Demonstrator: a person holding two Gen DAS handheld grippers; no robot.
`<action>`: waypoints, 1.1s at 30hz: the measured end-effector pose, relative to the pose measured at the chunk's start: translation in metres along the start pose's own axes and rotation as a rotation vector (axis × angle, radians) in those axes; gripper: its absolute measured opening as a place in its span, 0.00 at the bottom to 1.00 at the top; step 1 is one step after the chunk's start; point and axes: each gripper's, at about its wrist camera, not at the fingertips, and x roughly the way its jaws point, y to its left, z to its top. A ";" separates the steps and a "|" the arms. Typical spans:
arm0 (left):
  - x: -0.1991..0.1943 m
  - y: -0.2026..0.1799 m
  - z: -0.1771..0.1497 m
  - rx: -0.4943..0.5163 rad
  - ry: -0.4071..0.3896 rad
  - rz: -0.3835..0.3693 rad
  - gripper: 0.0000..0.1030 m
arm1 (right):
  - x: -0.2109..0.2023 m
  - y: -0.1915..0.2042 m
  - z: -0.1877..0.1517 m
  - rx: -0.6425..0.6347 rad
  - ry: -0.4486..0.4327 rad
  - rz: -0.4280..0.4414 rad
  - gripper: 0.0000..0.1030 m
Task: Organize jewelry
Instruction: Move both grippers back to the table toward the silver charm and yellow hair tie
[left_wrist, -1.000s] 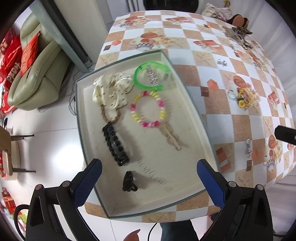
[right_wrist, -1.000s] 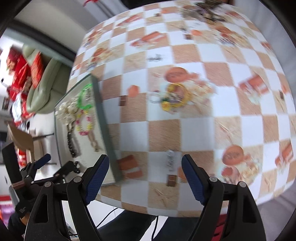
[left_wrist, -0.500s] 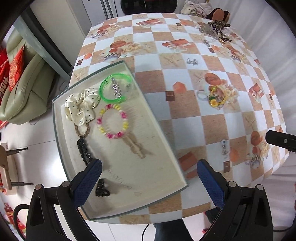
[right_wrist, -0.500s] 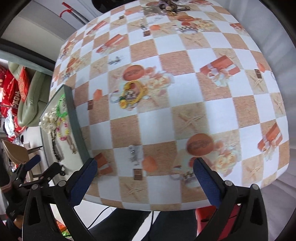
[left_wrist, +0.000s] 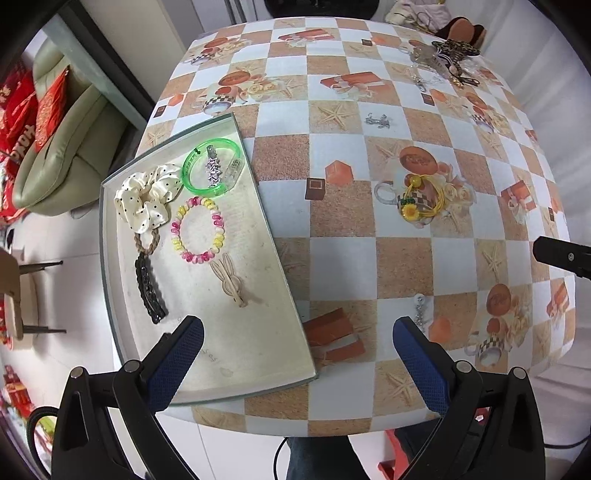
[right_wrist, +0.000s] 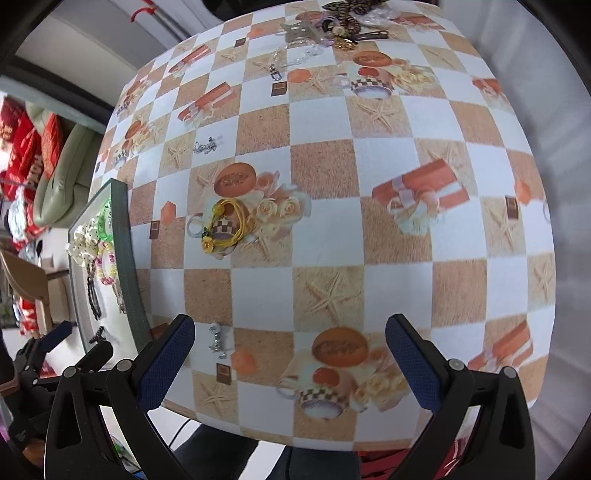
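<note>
— Two claws are seen, and nothing is held by either. The left claw (left_wrist: 297, 352) is spread wide at the bottom of its frame, one blue pad over the near end of the tray (left_wrist: 255, 380), the other over the checkered surface (left_wrist: 402, 262). The right claw (right_wrist: 290, 354) is likewise released at the bottom of its own view.

— Where is the jewelry placed?

— Several pieces are laid in the tray at the left of the left wrist frame: a green bangle (left_wrist: 212, 170) with a star clip (left_wrist: 213, 173) lying inside its ring, a dotted cream scrunchie (left_wrist: 146, 197) touching the bangle, a pink and yellow bead bracelet (left_wrist: 198, 229) below them, a black hair clip (left_wrist: 149, 291) and a beige rabbit clip (left_wrist: 229, 282).

— And outside the tray?

— A yellow hair tie with a flower (left_wrist: 423, 201) is found right of centre on the surface. A small silver charm (left_wrist: 419, 310) is seen just above the left claw's right pad; in the right wrist view it (right_wrist: 218, 339) lies beside the left pad. Another silver piece (left_wrist: 377, 120) rests higher up, and a heap of accessories (left_wrist: 447, 59) is gathered at the upper right.
</note>
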 end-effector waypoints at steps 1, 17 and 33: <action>0.000 -0.004 -0.001 -0.006 0.002 0.007 1.00 | 0.001 0.000 0.002 -0.010 0.003 0.001 1.00; 0.016 -0.075 -0.034 -0.091 0.041 -0.005 1.00 | 0.024 0.008 0.030 -0.250 0.053 0.029 1.00; 0.061 -0.092 -0.037 -0.115 0.042 -0.017 0.90 | 0.063 0.033 0.060 -0.353 0.056 0.005 0.90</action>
